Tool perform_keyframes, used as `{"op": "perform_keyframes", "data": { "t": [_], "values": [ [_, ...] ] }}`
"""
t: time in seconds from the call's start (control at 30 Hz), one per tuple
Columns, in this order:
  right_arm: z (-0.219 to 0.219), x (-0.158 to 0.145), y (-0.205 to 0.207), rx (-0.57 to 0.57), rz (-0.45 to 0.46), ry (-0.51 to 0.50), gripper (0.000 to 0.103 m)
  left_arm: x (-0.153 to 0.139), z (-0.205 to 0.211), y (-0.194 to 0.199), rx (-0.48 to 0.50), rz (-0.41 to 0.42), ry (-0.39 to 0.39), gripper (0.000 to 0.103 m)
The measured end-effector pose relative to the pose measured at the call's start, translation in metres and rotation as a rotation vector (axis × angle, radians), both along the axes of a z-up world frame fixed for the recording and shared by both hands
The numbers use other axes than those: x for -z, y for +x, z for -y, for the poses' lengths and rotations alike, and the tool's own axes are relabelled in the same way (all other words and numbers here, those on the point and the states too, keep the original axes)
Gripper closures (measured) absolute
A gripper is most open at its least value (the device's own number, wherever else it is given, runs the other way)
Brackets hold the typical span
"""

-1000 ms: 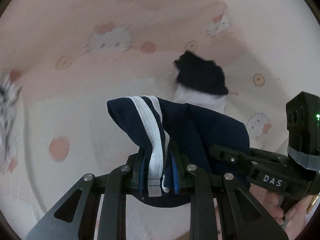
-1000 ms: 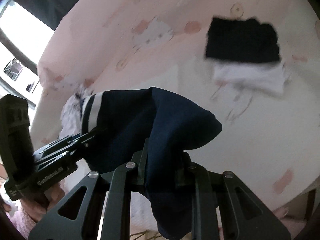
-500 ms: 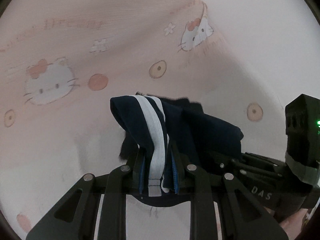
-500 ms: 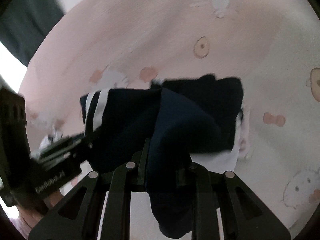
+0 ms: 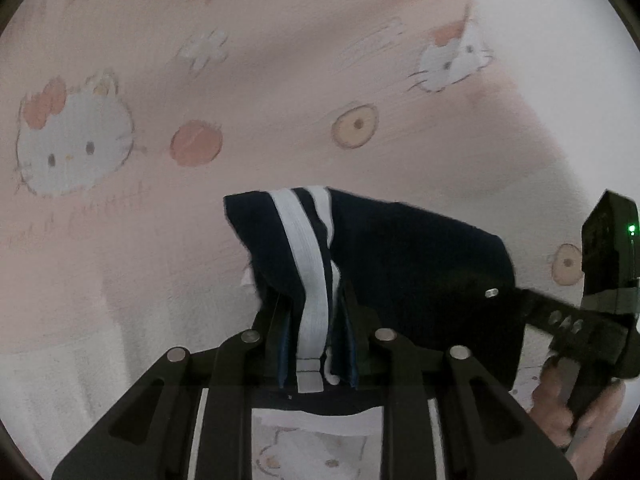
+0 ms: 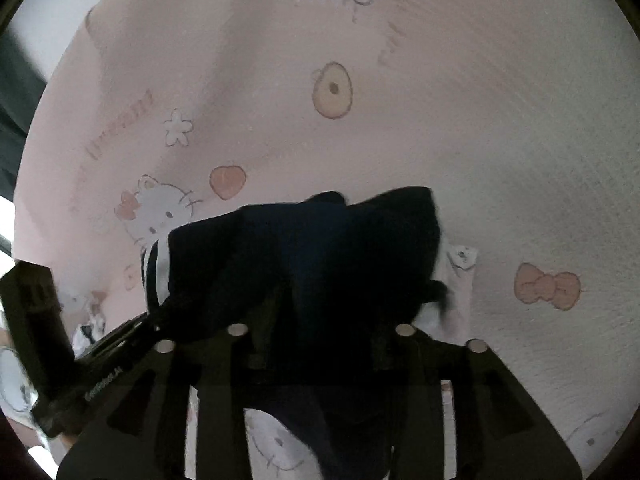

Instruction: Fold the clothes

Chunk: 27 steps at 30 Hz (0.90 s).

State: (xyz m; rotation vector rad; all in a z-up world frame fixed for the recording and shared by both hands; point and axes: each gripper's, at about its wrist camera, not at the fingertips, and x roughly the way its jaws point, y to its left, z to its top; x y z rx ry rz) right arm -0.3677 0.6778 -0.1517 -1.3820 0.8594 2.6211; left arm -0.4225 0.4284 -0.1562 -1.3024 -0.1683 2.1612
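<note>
A navy garment [image 5: 400,264] with white stripes [image 5: 304,264] hangs bunched between both grippers, low over the bedsheet. My left gripper [image 5: 314,300] still pinches the striped hem while its jaws are opening. In the right wrist view the same garment [image 6: 304,248] drapes across my right gripper [image 6: 316,308]. That gripper's jaws are opening and stand apart, with cloth lying loosely between them. A folded black and white pile is almost hidden under the garment; only a white edge [image 6: 436,320] and a black corner [image 6: 438,292] peek out.
A pink and white bedsheet [image 5: 120,60] printed with cartoon cats, bows and hearts fills both views. A hand [image 5: 560,400] grips the right gripper's handle at the lower right of the left wrist view. More patterned cloth [image 6: 88,324] lies far left in the right wrist view.
Both grippers carried the navy garment across the sheet and lower, onto the black and white pile, which it now covers. The right gripper's fingers have spread apart; the left's look unchanged.
</note>
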Motion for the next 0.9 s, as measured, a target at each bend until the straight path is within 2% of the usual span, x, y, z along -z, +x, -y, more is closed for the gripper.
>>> {"op": "perform_keyframes", "data": {
  "t": [0.03,0.1,0.17,0.23,0.27,0.33,0.37,0.43,0.5,0.57,0.6,0.67,0.73,0.83,0.9],
  "values": [
    [-0.007,-0.003,0.004,0.013,-0.007,0.000,0.059,0.003,0.007,-0.003,-0.008,0.032,0.020,0.059],
    [-0.022,-0.010,0.012,0.040,-0.021,-0.001,0.056,-0.009,0.014,0.004,-0.023,-0.037,0.015,0.059],
    [-0.036,-0.022,0.023,0.095,-0.049,-0.016,0.056,-0.023,0.021,0.013,-0.037,-0.121,0.005,0.065],
    [-0.043,-0.036,0.037,0.187,-0.079,0.037,0.055,-0.039,0.022,0.022,-0.042,-0.210,-0.010,0.067],
    [-0.036,-0.042,0.039,0.177,-0.088,0.090,0.055,-0.047,0.019,0.026,-0.038,-0.258,-0.022,0.067],
    [-0.017,-0.047,0.038,0.124,-0.098,0.182,0.057,-0.054,0.008,0.026,0.004,-0.282,-0.016,0.067],
    [-0.004,-0.046,0.036,0.084,-0.100,0.222,0.057,-0.054,0.000,0.022,0.023,-0.280,-0.018,0.067],
    [0.020,-0.030,0.027,0.016,-0.077,0.265,0.058,-0.042,-0.023,0.013,0.066,-0.261,-0.075,0.067],
    [0.035,-0.008,0.016,-0.012,-0.010,0.330,0.058,-0.025,-0.038,0.007,0.088,-0.244,-0.165,0.067],
    [0.035,0.006,0.015,-0.008,0.014,0.352,0.057,-0.001,-0.046,0.002,0.108,-0.216,-0.260,0.067],
    [0.035,0.013,0.015,-0.006,0.025,0.362,0.057,0.009,-0.044,-0.001,0.105,-0.190,-0.265,0.067],
    [0.032,0.013,0.011,-0.004,0.024,0.316,0.057,0.026,-0.039,-0.008,0.095,-0.136,-0.260,0.067],
    [0.029,0.014,0.007,-0.002,0.023,0.273,0.056,0.041,-0.028,-0.014,0.048,-0.069,-0.196,0.067],
    [0.041,0.019,0.009,-0.014,0.018,0.374,0.055,0.049,-0.027,-0.014,0.012,-0.036,-0.152,0.067],
    [0.036,0.021,0.009,-0.003,0.022,0.357,0.052,0.047,-0.032,-0.012,0.019,-0.052,-0.167,0.067]
  ]
}}
